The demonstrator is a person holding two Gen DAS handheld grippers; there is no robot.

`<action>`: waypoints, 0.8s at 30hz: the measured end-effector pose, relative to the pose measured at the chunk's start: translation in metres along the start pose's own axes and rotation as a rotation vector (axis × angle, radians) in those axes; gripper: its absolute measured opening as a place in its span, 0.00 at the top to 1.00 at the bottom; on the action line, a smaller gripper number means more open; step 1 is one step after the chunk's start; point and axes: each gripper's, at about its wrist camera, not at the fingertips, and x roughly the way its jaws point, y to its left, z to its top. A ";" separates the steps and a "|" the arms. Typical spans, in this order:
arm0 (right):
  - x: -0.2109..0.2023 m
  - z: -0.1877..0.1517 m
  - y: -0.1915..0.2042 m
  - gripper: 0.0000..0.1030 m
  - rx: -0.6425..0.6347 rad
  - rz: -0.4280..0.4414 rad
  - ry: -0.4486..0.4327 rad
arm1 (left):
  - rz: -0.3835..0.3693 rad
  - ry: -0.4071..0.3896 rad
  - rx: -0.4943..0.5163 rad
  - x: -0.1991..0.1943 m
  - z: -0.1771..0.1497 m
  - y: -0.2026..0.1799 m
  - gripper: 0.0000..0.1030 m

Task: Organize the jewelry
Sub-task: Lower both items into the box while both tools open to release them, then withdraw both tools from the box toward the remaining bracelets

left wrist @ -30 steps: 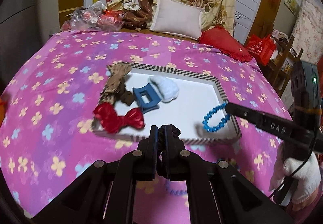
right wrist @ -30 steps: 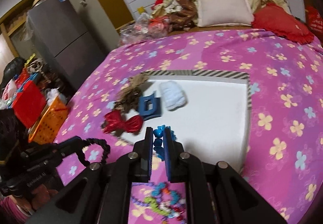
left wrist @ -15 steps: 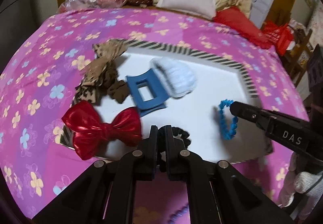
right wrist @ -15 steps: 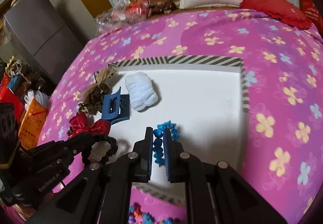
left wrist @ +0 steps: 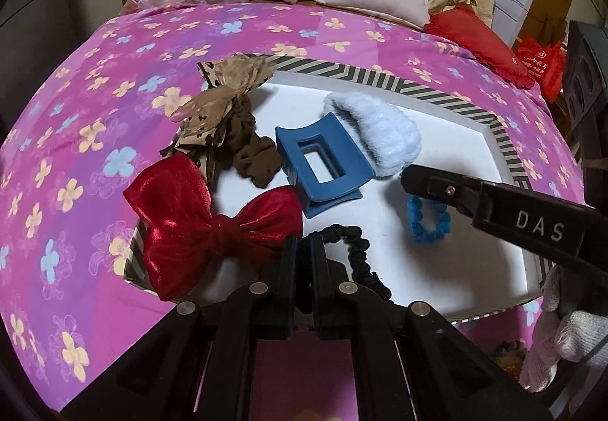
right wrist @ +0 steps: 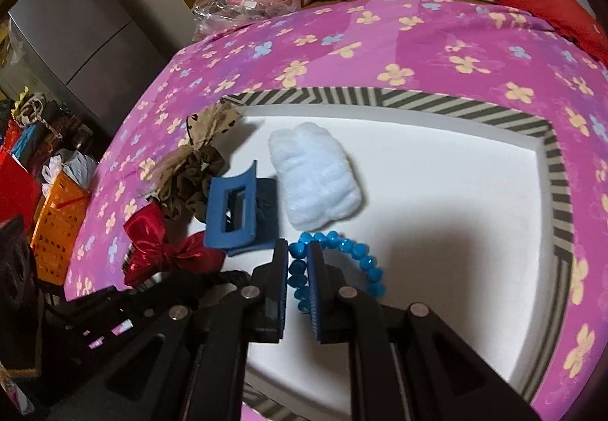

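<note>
My right gripper [right wrist: 296,261] pinches the light, slippery blue beaded bracelet [right wrist: 353,261]; my left gripper [left wrist: 302,250] clamps the soft, stretchy black hair tie [left wrist: 357,250].

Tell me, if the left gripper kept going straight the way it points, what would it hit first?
Probably the white floor of the tray, just beyond the red bow and short of the blue hair claw. The left gripper holds a black scrunchie, which would land first. Depth is unclear.
</note>
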 end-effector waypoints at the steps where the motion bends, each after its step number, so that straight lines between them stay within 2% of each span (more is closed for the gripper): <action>1: 0.001 0.001 0.000 0.90 0.004 0.008 -0.005 | 0.001 -0.001 -0.001 0.000 0.000 0.000 0.91; 4: 0.001 0.002 -0.003 0.89 0.035 0.027 -0.005 | 0.005 -0.008 0.001 -0.001 -0.001 0.000 0.91; 9: -0.010 -0.002 -0.011 0.77 0.056 0.024 -0.018 | 0.011 -0.023 -0.009 -0.006 -0.002 0.001 0.90; 14: -0.024 -0.011 -0.017 0.70 0.064 0.017 -0.025 | 0.022 -0.032 -0.007 -0.013 -0.003 0.000 0.72; 16: -0.029 -0.014 -0.018 0.68 0.068 0.018 -0.029 | 0.027 -0.041 -0.002 -0.018 -0.004 -0.001 0.68; 19: -0.039 -0.021 -0.016 0.65 0.062 0.004 -0.039 | 0.040 -0.060 0.002 -0.027 -0.005 -0.001 0.64; 24: -0.060 -0.036 -0.008 0.49 0.034 -0.023 -0.067 | 0.054 -0.088 0.008 -0.042 -0.010 -0.003 0.59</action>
